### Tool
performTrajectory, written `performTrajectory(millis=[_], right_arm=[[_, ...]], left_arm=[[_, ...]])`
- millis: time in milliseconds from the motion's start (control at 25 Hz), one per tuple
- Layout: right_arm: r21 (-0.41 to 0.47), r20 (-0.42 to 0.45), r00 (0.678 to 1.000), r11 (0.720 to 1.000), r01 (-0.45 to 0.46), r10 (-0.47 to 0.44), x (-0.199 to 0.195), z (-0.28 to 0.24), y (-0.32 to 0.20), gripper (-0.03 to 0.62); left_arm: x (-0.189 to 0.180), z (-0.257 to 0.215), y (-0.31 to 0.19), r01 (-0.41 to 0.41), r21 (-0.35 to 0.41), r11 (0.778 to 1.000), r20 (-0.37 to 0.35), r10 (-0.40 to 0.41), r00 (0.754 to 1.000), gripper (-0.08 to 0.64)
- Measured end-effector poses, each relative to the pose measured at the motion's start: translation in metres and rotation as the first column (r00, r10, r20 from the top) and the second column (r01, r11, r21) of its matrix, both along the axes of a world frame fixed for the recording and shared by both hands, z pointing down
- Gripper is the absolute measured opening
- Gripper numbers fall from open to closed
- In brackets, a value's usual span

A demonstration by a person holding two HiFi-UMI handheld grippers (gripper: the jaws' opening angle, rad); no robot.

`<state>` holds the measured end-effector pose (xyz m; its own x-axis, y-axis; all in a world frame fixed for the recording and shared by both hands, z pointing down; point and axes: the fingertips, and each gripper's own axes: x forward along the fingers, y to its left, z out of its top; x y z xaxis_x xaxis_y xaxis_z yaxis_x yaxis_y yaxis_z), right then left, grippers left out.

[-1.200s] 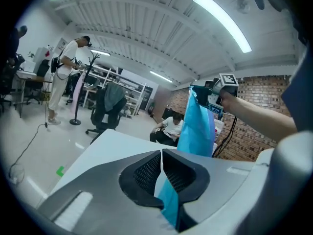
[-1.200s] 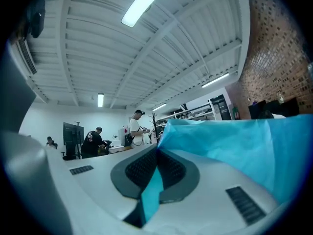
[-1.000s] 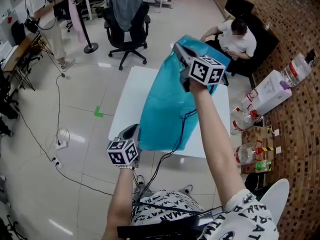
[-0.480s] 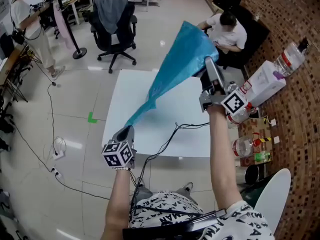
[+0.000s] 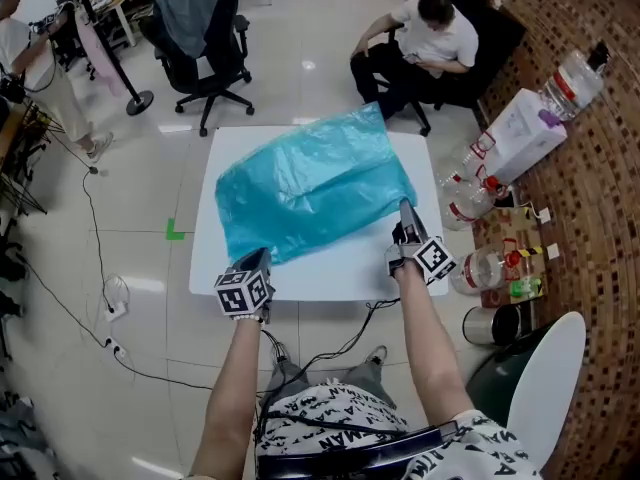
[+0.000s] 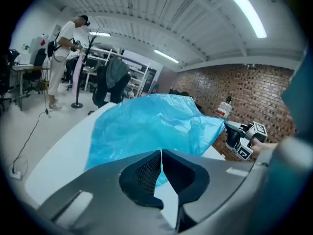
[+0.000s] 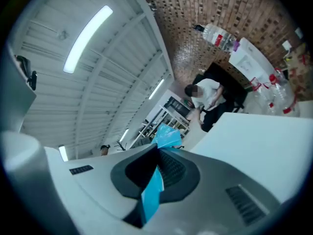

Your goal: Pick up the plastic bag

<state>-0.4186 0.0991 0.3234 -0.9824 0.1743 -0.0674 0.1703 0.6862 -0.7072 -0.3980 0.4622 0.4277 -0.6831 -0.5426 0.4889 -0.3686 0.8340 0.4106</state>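
Note:
The blue plastic bag lies spread over the white table, slightly puffed. My left gripper is at the bag's near left corner, jaws shut with blue film caught between them. My right gripper is at the near right corner, low over the table. In the right gripper view a strip of the bag sits pinched between the shut jaws of that gripper. The left gripper view shows the bag stretching away to the right gripper.
A seated person is just behind the table's far edge, next to an office chair. Water bottles and a white box stand on the floor to the right. A white chair is at the near right.
The right gripper has come down from high over the table to its near right edge. The bag, hanging stretched in the air before, now lies flat. The left gripper has hardly moved.

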Motion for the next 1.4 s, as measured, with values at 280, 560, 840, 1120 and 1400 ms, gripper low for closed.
performTrajectory(millis=[280,560,840,1120,1400], right_arm=[[0.079,-0.19,0.98,0.996,-0.051,0.065,0.027,0.075,-0.008,0.012],[0.224,-0.346,0.929,0.973,-0.055,0.132,0.063,0.12,-0.027,0.012],[0.428,-0.562,0.777,0.904,-0.022,0.285,0.12,0.153,-0.065,0.307],[0.653,-0.632,0.773,0.577,0.49,0.058,0.073,0.162,0.012,0.307],[0.548,-0.793,0.606,0.511,0.662,0.065,0.051,0.221,0.021,0.31]], left_arm=[[0.017,0.057,-0.008,0.006,-0.016,1.0,-0.079,-0.007,0.997,0.015],[0.015,0.094,-0.01,-0.047,-0.089,0.995,-0.178,0.031,0.984,0.015],[0.015,0.112,-0.016,-0.104,-0.122,0.987,-0.231,0.074,0.97,0.017],[0.012,0.098,-0.005,-0.095,-0.167,0.981,-0.189,0.063,0.98,0.015],[0.017,0.118,0.022,-0.116,-0.267,0.957,-0.243,0.05,0.969,0.017]])
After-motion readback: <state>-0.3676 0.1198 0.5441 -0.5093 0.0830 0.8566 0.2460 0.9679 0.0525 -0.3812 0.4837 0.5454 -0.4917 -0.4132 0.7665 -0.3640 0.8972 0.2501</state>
